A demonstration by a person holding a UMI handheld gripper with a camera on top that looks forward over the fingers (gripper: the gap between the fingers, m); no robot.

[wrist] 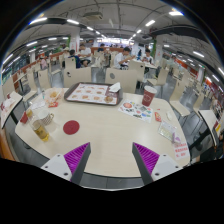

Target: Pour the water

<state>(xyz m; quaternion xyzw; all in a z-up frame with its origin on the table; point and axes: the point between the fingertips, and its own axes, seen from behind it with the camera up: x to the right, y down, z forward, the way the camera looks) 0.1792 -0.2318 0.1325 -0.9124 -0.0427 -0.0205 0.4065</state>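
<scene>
The gripper [110,158] hangs above the near edge of a pale round table [105,130], its two fingers spread wide with nothing between them — the magenta pads [77,157] face each other across an empty gap.

Ahead of the left finger and off to that side stands a clear glass mug [40,129] with yellowish liquid in it, and just beyond it something red [25,116], too small to make out. A little ahead of the gap, nearer the left finger, a dark red round coaster [71,127] lies flat on the tabletop. Further on, at the far side of the table, sits a tray [92,94] with a picture-covered sheet on it, and a small cup [53,97] stands to its left.

Ahead and to the right, a red cup [148,96] stands upright near the far rim, with a printed card [134,110] lying beside it. Another leaflet [180,150] rests close to the right finger at the table's edge.

Beyond the table the room opens into rows of desks and partitions under long ceiling lights [80,22].
</scene>
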